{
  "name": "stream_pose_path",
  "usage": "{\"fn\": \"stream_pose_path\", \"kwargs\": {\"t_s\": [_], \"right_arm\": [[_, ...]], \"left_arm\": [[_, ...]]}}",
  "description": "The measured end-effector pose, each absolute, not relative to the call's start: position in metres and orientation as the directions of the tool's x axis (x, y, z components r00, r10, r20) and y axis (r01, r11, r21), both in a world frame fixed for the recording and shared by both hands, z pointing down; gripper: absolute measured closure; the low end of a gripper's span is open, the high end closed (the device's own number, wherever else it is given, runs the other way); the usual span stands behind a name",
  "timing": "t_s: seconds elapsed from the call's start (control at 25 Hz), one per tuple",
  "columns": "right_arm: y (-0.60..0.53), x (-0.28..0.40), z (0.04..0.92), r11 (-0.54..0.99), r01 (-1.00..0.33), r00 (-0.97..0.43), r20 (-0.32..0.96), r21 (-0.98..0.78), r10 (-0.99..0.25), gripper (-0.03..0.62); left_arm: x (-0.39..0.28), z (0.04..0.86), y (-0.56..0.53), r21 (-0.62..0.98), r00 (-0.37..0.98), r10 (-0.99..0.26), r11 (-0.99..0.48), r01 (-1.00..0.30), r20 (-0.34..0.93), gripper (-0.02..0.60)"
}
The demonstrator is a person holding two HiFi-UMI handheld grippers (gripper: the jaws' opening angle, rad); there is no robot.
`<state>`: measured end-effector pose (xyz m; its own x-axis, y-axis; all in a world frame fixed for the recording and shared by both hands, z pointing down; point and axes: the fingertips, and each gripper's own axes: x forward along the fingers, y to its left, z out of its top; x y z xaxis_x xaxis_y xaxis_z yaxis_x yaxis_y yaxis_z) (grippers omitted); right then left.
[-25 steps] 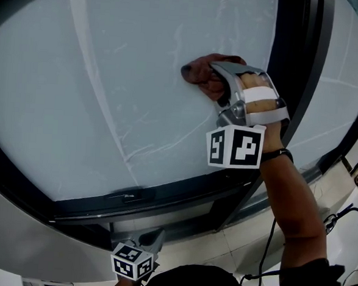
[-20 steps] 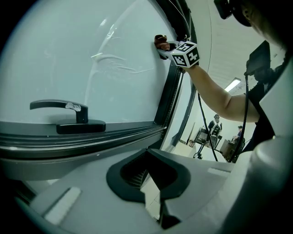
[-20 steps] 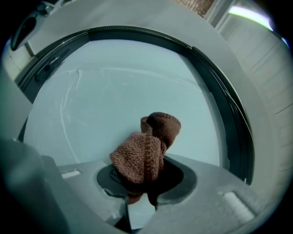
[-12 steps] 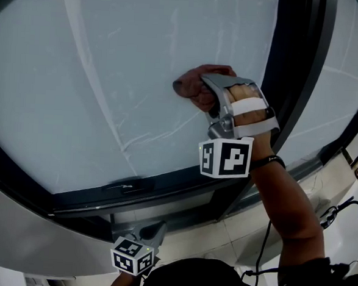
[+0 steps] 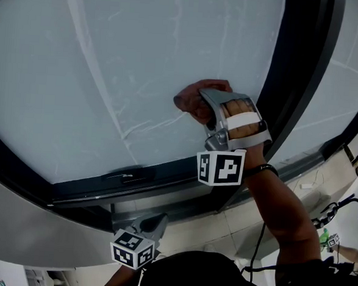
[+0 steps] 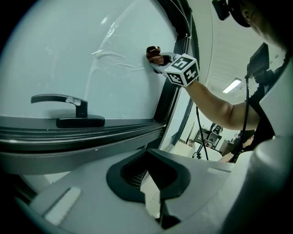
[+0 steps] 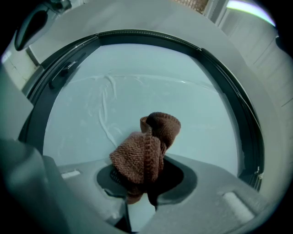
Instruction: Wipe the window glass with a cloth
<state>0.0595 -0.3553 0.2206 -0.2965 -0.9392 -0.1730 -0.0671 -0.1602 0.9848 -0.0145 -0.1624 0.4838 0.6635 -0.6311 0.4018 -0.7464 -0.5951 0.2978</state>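
Cloth [image 5: 193,97], a brown knitted wad, lies pressed against the glass [image 5: 99,54] a little right of the middle of the head view. It is clamped in the fingers of the right gripper [image 5: 200,105]. In the right gripper view the cloth bunches up from between the two fingers at lower centre, and its top fold curls over toward the pane. Pale streaks [image 7: 105,114] run across the glass to the left of the cloth. The dark frame [image 7: 242,123] curves round the pane's right side.

In the head view the person's forearm [image 5: 279,201] reaches up from the lower right. The right gripper's marker cube [image 5: 221,167] sits just below the hand, in front of the lower frame.

The left gripper [image 5: 153,224] hangs low at the bottom of the head view, left of centre. It is below the window's lower rail, over the tiled floor [image 5: 228,231], and well apart from the cloth. In its own view the fingers stand close together with only a thin slit between them and nothing held. The same view shows a dark handle [image 6: 68,112] at middle left, lying level just above the lower rail. The cloth is small at upper centre, against the glass beside the upright frame bar.
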Motion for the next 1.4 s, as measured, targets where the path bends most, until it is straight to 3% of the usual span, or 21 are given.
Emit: {"fn": "stream_pose_path", "kwargs": {"t_s": [1.4], "right_arm": [[-0.352, 0.051, 0.419, 0.13, -0.026, -0.297, 0.116, 0.991, -0.948, 0.497]], "left_arm": [[-0.007, 0.486, -0.168, 0.28, 0.653, -0.626, -0.595, -0.753, 0.427, 0.565]]}}
